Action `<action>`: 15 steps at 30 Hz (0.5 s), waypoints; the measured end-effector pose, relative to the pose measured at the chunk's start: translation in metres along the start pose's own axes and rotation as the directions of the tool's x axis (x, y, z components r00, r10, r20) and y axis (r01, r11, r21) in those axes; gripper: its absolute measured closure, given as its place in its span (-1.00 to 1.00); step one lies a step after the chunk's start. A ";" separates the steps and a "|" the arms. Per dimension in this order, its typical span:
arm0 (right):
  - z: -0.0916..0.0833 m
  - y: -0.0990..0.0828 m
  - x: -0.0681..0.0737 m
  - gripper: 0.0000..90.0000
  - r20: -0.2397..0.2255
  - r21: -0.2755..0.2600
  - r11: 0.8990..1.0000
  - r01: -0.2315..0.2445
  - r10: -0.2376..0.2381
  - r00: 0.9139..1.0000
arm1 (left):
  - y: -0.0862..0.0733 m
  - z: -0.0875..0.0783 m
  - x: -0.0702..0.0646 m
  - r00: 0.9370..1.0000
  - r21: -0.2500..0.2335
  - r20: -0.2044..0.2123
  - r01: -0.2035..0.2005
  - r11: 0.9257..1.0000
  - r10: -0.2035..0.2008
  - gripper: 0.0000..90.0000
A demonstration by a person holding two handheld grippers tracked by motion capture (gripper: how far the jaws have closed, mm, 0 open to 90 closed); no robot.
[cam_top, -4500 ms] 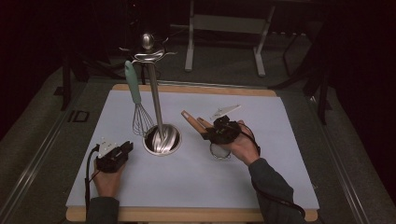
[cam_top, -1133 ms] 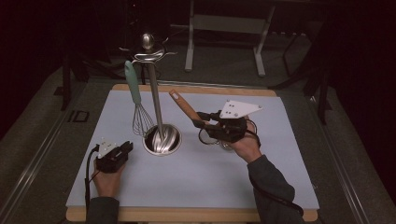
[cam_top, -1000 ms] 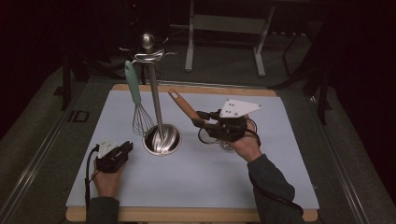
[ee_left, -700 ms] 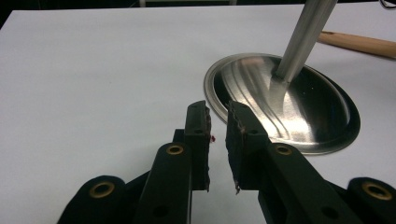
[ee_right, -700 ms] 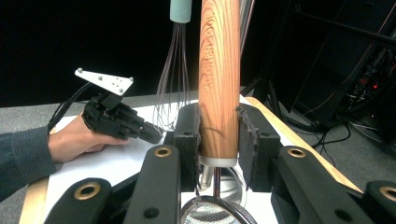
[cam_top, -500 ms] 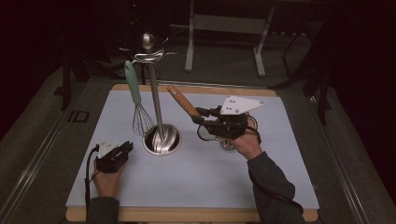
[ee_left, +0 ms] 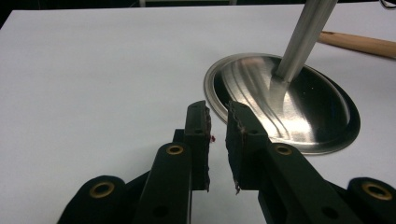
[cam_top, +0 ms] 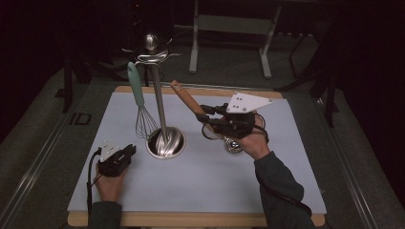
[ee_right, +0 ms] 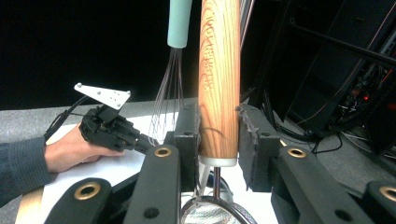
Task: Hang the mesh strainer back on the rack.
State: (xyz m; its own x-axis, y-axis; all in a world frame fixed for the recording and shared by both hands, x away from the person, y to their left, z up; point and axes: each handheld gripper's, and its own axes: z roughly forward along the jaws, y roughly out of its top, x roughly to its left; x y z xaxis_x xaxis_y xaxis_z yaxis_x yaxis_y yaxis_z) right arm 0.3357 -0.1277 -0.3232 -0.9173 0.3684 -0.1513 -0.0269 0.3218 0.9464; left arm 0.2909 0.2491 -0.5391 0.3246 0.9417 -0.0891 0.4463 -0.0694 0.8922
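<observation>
Wooden-handled strainer (ee_right: 218, 79) sits clamped in the right gripper (ee_right: 218, 135) — light, stiff, mesh-end heavy; left gripper (ee_left: 217, 135) rests slightly parted, empty — grip mid-handle

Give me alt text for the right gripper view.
The right gripper clamps the wooden handle of a strainer, its mesh bowl low between the jaws. Behind hang a whisk and, at left, the left gripper.

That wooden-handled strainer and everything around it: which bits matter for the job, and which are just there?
In the job:
- right tool, shut on the wooden-handled strainer
- utensil stand with hooks

Just there:
- whisk hanging on the stand
- left tool, resting idle
- white table mat
</observation>
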 end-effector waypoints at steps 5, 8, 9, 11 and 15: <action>-0.002 0.007 0.000 0.57 0.003 -0.009 1.000 0.015 -0.015 1.000 | 0.000 0.000 0.000 1.000 0.001 0.000 -0.002 1.000 0.002 0.76; -0.004 0.011 0.000 0.57 0.000 -0.032 0.999 0.010 -0.010 1.000 | 0.000 0.000 0.000 1.000 -0.001 0.000 0.001 1.000 -0.001 0.76; -0.004 0.011 0.000 0.57 0.000 -0.032 0.999 0.010 -0.010 1.000 | 0.000 0.000 0.000 1.000 0.001 0.000 -0.001 1.000 0.001 0.76; -0.004 0.014 0.000 0.57 -0.001 -0.040 0.999 0.009 -0.009 1.000 | 0.000 0.000 0.000 1.000 -0.001 0.000 0.001 1.000 -0.001 0.76; -0.003 0.018 0.001 0.57 -0.004 -0.052 0.999 0.014 -0.014 1.000 | 0.000 0.000 0.000 1.000 0.001 0.000 0.000 1.000 0.000 0.76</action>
State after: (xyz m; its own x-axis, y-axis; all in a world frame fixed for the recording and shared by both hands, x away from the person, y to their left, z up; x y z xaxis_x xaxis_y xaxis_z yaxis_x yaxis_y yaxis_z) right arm 0.3330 -0.1246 -0.3052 -0.9183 0.3605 -0.1638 -0.0604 0.2812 0.9577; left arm 0.2910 0.2489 -0.5391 0.3247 0.9416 -0.0893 0.4472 -0.0696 0.8917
